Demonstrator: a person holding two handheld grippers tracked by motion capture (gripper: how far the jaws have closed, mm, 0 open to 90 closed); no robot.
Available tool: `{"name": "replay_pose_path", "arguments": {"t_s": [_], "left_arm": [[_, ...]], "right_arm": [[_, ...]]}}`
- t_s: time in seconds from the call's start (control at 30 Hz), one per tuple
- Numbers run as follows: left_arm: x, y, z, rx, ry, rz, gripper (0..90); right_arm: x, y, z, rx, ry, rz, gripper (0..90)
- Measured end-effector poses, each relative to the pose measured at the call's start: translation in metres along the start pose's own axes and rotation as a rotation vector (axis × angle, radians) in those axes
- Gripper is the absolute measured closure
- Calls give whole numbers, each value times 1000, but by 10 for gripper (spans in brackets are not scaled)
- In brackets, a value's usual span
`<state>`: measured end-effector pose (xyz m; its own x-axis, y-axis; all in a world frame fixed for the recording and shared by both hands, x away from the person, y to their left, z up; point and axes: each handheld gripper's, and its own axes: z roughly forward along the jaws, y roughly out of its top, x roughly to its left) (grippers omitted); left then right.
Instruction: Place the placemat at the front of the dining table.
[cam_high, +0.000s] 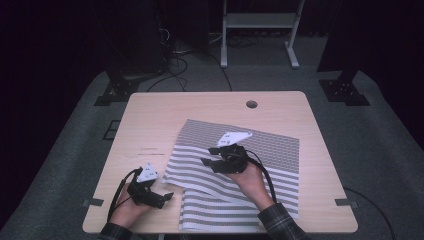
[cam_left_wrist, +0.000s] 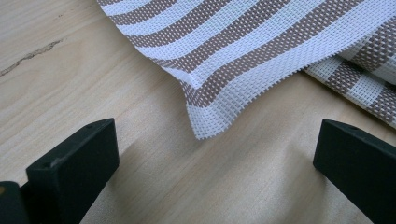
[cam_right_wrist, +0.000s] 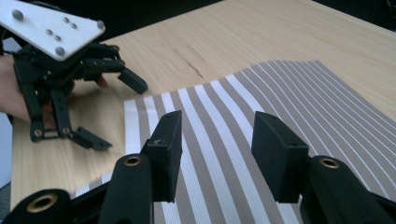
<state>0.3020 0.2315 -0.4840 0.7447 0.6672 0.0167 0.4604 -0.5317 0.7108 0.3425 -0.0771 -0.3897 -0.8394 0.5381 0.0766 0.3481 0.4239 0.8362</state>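
I can see a faint line of small print on the table (cam_high: 150, 120) just left of the placemat (cam_high: 260, 145), toward the left edge, but it is too small for me to read. The placemat itself carries no label or writing that I can make out.

The placemat is a woven one, with a coarse basket-like weave in brown-grey and white stripes. Its far part has thin, close stripes and looks darker; the near part has broad bands. It lies on the right half of the table, reaching down to the near edge. A folded flap with broad stripes lies slanted across it, pointing toward the near left. In my left gripper view the corner of that flap (cam_left_wrist: 205, 128) ends in a white hem and rests on the bare wood, with another striped layer (cam_left_wrist: 369, 79) behind it.

My left tongs (cam_high: 167, 196) sit near the near-left corner of the table, jaws spread wide, with the flap's corner just ahead of them and nothing pinched. My right tongs (cam_high: 208, 156) hover over the middle of the placemat, jaws partly apart and gripping nothing; the striped cloth shows below between them (cam_right_wrist: 215, 154).
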Motion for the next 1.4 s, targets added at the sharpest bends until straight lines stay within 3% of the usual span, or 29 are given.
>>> {"name": "replay_pose_path", "arguments": {"t_s": [0.47,0.83,1.4], "left_arm": [[0,1,0,-3,-5,-4,0],[-1,1,1,-1,-4,-1,0],[-1,1,1,-4,-4,-1,0]], "right_arm": [[-26,-39,-58,-1,-92,65,489],[-43,-81,-103,8,-188,122,459],[-38,-139,-153,73,-298,185,429]]}}
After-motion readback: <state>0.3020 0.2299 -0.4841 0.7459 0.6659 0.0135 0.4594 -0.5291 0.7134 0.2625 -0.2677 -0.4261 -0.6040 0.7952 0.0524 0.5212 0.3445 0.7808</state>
